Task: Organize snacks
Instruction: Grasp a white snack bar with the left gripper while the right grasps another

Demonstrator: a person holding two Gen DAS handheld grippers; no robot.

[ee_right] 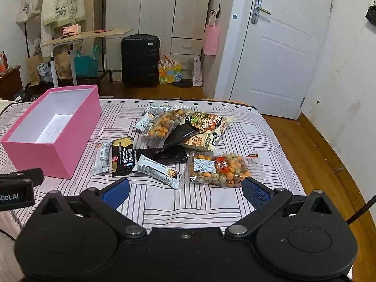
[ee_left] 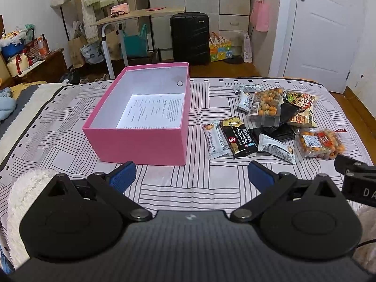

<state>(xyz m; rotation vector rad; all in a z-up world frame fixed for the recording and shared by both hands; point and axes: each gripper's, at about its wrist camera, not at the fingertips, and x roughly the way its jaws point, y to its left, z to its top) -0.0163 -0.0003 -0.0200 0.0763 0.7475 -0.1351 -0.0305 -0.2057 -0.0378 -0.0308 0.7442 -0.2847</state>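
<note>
An open pink box (ee_left: 141,144) (ee_right: 58,150) with a printed sheet inside sits on the patterned bedsheet. To its right lies a pile of snacks: a black bar (ee_left: 238,137) (ee_right: 122,156), white bars (ee_left: 214,142) (ee_right: 158,170), two clear bags of orange coated nuts (ee_left: 319,143) (ee_right: 217,168) and larger printed bags (ee_left: 302,108) (ee_right: 204,127). My left gripper (ee_left: 191,176) hovers open in front of the box, holding nothing. My right gripper (ee_right: 185,191) is open just short of the nearest nut bag and white bar, holding nothing.
The bed (ee_left: 70,122) ends ahead at a wooden floor (ee_right: 317,152). Beyond stand a black suitcase (ee_left: 189,37), a folding table (ee_left: 131,16), bags, wardrobes and a white door (ee_right: 282,54). A fluffy white sleeve (ee_left: 25,199) shows at my left gripper.
</note>
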